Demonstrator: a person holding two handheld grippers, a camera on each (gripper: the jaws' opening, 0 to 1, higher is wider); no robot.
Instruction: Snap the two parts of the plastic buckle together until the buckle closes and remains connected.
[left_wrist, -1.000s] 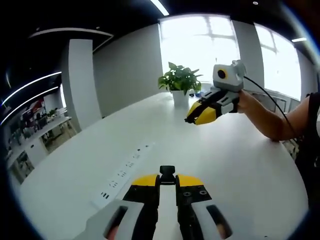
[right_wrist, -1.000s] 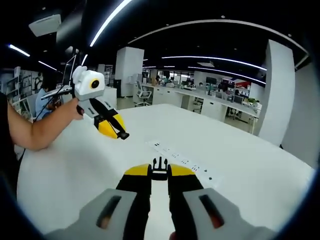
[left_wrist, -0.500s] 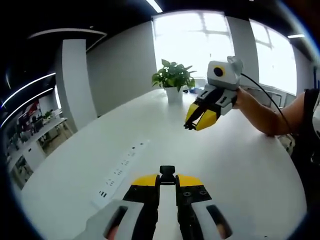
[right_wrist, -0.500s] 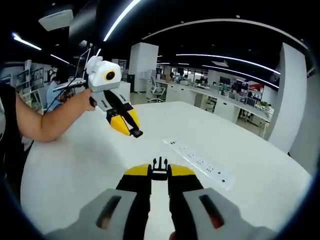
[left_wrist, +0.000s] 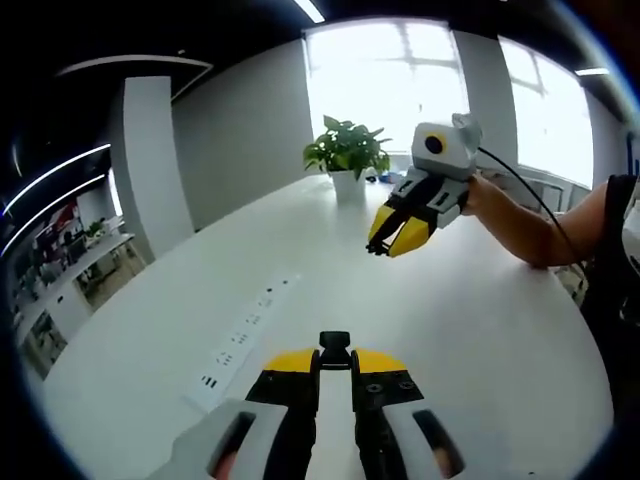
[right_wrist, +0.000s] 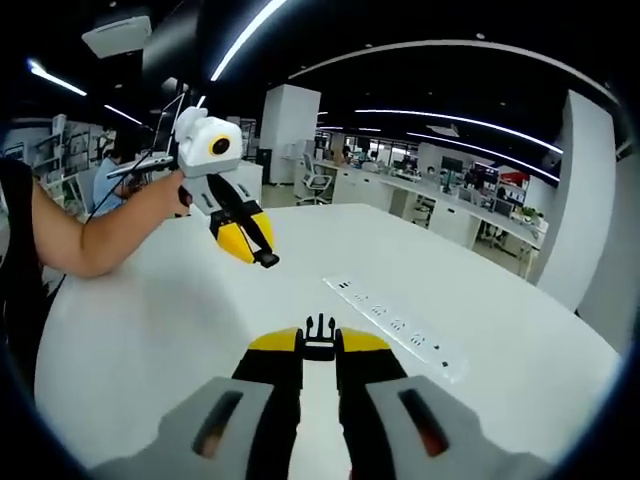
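Observation:
In the left gripper view my left gripper (left_wrist: 334, 362) is shut on a black socket half of the buckle (left_wrist: 334, 346), which sticks out past the yellow tips above the white table (left_wrist: 480, 330). The right gripper (left_wrist: 380, 244) hangs in the air at upper right, held by a hand, with a small black piece at its tips. In the right gripper view my right gripper (right_wrist: 319, 343) is shut on the black pronged half of the buckle (right_wrist: 319, 329). The left gripper (right_wrist: 262, 256) floats at upper left, tips down toward the table (right_wrist: 150, 330), with the socket half (right_wrist: 268, 260) at its tips.
A white power strip (left_wrist: 242, 345) lies flush in the tabletop; it is the white power strip (right_wrist: 395, 327) to the right in the right gripper view. A potted plant (left_wrist: 347, 160) stands at the table's far end. A person's arm (left_wrist: 545, 235) reaches in from the right. Office desks stand beyond.
Both views have shifted slightly with the hands. The two grippers have stayed apart in the air, each still shut on its buckle half; the other gripper has tilted a little.

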